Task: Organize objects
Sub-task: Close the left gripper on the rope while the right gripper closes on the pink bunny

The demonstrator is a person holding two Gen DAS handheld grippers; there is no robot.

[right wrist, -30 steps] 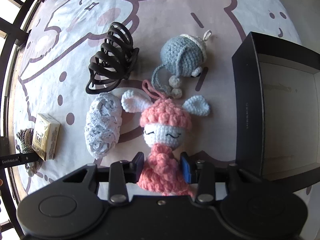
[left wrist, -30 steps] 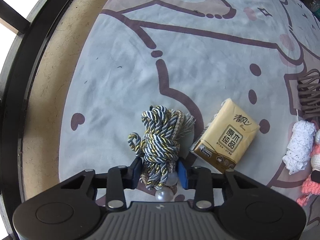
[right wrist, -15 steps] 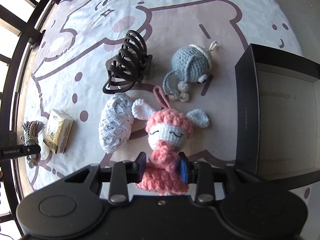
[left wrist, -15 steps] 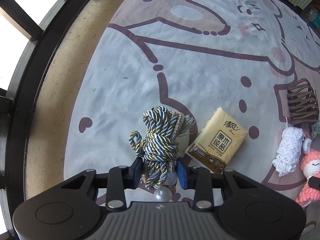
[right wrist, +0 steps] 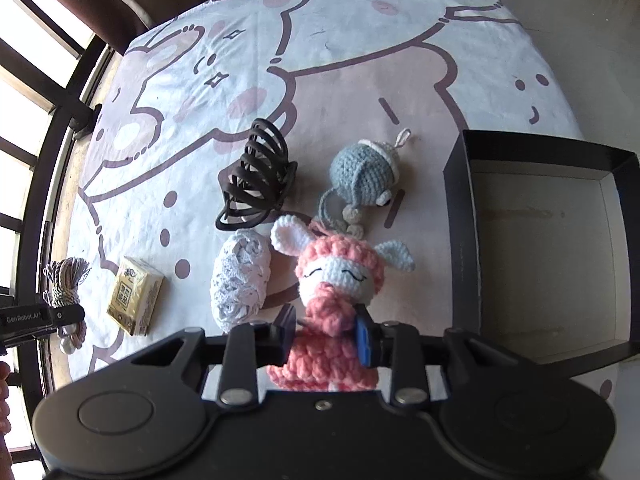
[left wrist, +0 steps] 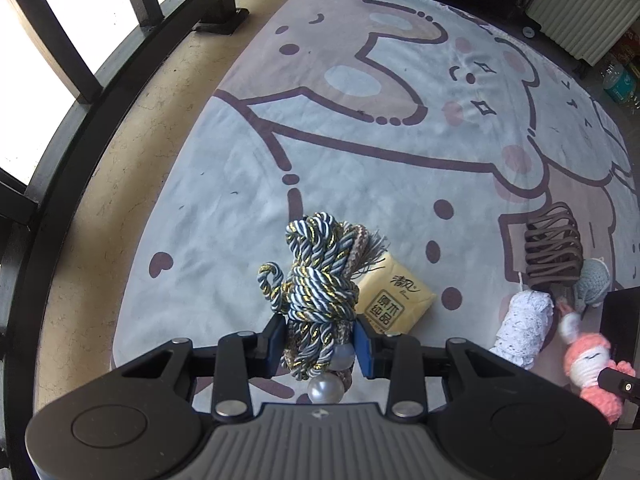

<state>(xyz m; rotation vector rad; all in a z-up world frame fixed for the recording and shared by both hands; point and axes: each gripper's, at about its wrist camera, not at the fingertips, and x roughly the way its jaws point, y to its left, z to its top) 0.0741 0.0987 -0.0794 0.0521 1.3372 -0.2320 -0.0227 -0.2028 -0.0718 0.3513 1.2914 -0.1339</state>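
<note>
My left gripper [left wrist: 320,344] is shut on a blue, white and gold twisted rope bundle [left wrist: 318,280] with a pearl [left wrist: 326,388] hanging below, held above the mat. My right gripper [right wrist: 326,336] is shut on the pink crochet doll [right wrist: 340,280], lifted off the mat. The doll also shows in the left wrist view [left wrist: 588,364]. The rope bundle also shows far left in the right wrist view [right wrist: 64,284]. An open black box [right wrist: 540,240] sits right of the doll, and nothing shows inside it.
On the cartoon mat [left wrist: 360,152] lie a yellow tissue pack [left wrist: 394,300], a white lace roll [right wrist: 240,276], a dark claw hair clip [right wrist: 256,180] and a grey crochet toy [right wrist: 364,176]. A black window railing [left wrist: 60,120] borders the left side.
Both grippers have risen, each carrying its object: the rope bundle and the pink doll are higher off the mat, and more of the mat and room shows.
</note>
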